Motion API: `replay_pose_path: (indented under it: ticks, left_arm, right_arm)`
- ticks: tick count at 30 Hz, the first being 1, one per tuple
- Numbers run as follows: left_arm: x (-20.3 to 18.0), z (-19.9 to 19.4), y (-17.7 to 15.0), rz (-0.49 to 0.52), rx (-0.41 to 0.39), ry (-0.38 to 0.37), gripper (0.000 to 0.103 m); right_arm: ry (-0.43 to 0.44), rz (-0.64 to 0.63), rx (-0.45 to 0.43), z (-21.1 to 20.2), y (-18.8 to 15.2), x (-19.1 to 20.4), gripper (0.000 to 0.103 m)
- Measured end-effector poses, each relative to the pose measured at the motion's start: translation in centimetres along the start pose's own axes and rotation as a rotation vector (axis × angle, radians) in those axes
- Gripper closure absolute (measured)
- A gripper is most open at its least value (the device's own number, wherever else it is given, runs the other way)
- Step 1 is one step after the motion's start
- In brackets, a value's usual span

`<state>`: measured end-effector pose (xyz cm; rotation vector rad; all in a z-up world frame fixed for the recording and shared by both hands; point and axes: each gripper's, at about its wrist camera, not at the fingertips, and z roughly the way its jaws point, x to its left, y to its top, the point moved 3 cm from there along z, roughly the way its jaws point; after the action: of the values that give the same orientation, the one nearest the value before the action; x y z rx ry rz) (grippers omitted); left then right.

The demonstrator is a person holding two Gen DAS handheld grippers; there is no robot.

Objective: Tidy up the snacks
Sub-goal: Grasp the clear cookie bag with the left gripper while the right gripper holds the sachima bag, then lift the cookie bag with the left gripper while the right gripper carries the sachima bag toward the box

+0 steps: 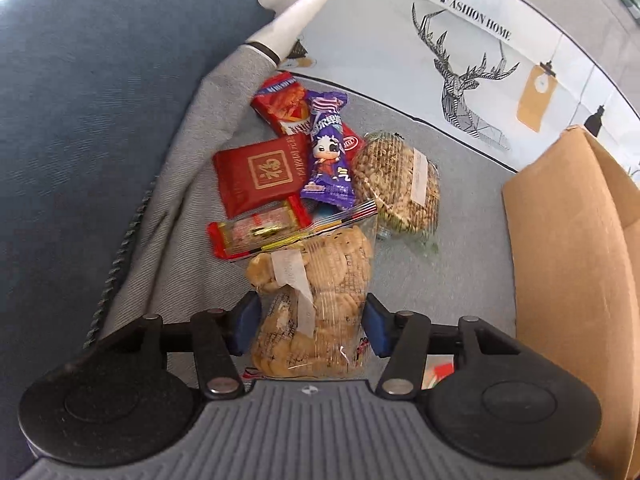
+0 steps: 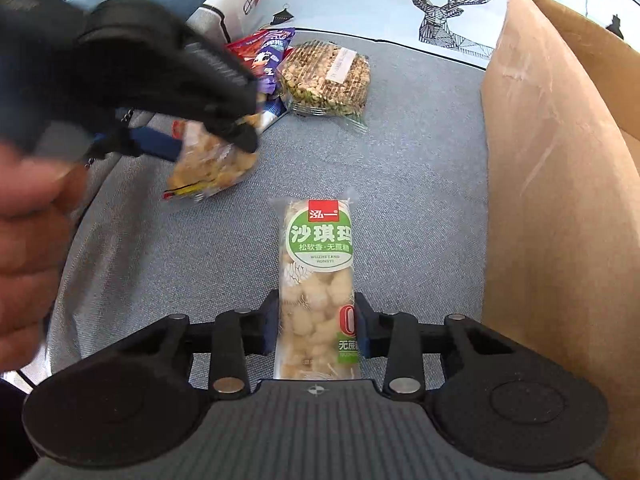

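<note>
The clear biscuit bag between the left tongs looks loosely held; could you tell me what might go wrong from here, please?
1. The clear biscuit bag is slippery film, held near one end by the left tongs; it could sag or slide out.
2. Its far end overlaps the red-ended wrapper, so lifting might drag that along.
3. The cardboard box has a tall wall; a low carry could catch the bag on it.

Motion blur smeared the left gripper (image 2: pixel 208 136) and the hand (image 2: pixel 32 216) holding it, up-left of the right claw. The cardboard box (image 2: pixel 560 200) on its right ran past the frame, interior unseen.
</note>
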<state>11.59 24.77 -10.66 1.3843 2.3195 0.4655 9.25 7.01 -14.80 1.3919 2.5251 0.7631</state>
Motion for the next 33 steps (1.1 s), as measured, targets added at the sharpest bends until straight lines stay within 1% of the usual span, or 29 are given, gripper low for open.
replay_pose_path:
  ticks: [3,5,8,10,13,18,21,24,26,28,33]
  left_arm:
    - [0.7,-1.3,-1.1,-0.003,0.009,-0.014,0.044]
    - [1.1,-1.7,-1.9,-0.003,0.036,-0.011,0.044]
    - [1.5,-1.7,-2.8,-0.005,0.075,-0.009,0.043]
    - [1.6,-1.4,-3.0,0.009,0.096,-0.011,0.043]
    - [1.5,-0.7,-3.4,0.033,0.133,0.0,0.042]
    - [0.9,0.2,-3.8,0.066,0.151,0.027,0.037]
    - [0.6,0.6,-3.9,0.083,0.158,0.046,0.036]
    - [0.4,0.7,-3.9,0.097,0.157,0.054,0.035]
    - [0.4,0.7,-3.9,0.098,0.157,0.056,0.035]
    - [0.4,0.7,-3.9,0.096,0.157,0.056,0.035]
    - [0.4,0.7,-3.9,0.101,0.157,0.058,0.035]
  right_arm:
    - [-0.012,-0.001,-0.004,-0.3,-0.4,-0.1,0.065]
    - [-0.017,-0.007,-0.001,-0.5,-0.6,-0.1,0.065]
    - [-0.021,-0.019,0.004,-0.6,-0.8,-0.1,0.063]
    - [-0.022,-0.016,0.009,-0.7,-1.0,-0.2,0.06]
    - [-0.018,-0.004,0.012,-0.7,-1.1,-0.5,0.059]
    - [-0.019,-0.01,0.016,-0.6,-1.1,-0.7,0.057]
    - [-0.019,-0.007,0.018,-0.3,-1.0,-0.9,0.054]
    - [-0.024,-0.013,0.019,-0.2,-1.0,-0.8,0.048]
    - [-0.032,-0.018,0.02,-0.1,-1.0,-0.8,0.043]
    - [-0.04,-0.018,0.021,0.0,-1.0,-0.7,0.041]
    - [-0.046,-0.031,0.021,0.1,-0.9,-0.7,0.04]
